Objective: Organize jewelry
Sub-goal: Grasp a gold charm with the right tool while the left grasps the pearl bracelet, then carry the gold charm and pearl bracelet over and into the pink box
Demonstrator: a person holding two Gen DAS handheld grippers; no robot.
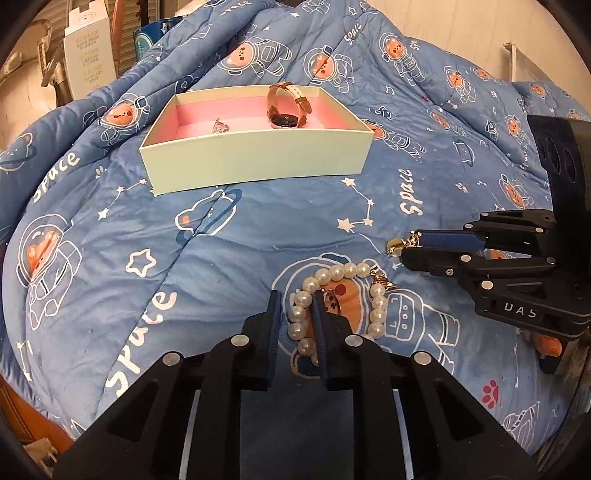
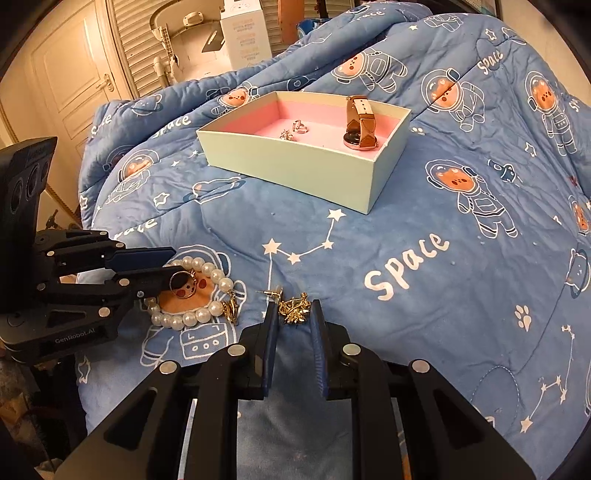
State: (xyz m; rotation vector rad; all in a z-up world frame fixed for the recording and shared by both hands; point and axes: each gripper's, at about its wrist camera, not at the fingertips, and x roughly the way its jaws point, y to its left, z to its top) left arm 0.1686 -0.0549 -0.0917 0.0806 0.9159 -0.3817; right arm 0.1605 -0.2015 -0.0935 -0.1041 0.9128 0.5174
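Observation:
A pearl bracelet [image 1: 334,273] with a round charm [image 2: 183,284] lies on the blue quilt. My left gripper [image 1: 295,306] is shut on its near-left pearls; the right wrist view shows the same gripper [image 2: 171,264] pinching the strand. Beside it, my right gripper [image 2: 294,310] is shut on a small gold earring [image 2: 293,312], which also shows at the right gripper's [image 1: 408,246] tips as a gold earring [image 1: 396,244]. Farther back stands an open mint box with pink lining [image 1: 258,158] [image 2: 295,170]. It holds a brown-strapped watch [image 1: 288,107] [image 2: 360,122] and small silver pieces [image 1: 220,126] [image 2: 295,129].
The space-print quilt [image 1: 147,240] [image 2: 443,295] is bumpy and rises behind the box. A white carton [image 1: 86,48] [image 2: 242,33] stands past the bed's far edge. A cream door [image 2: 66,81] lies beyond the quilt's left edge.

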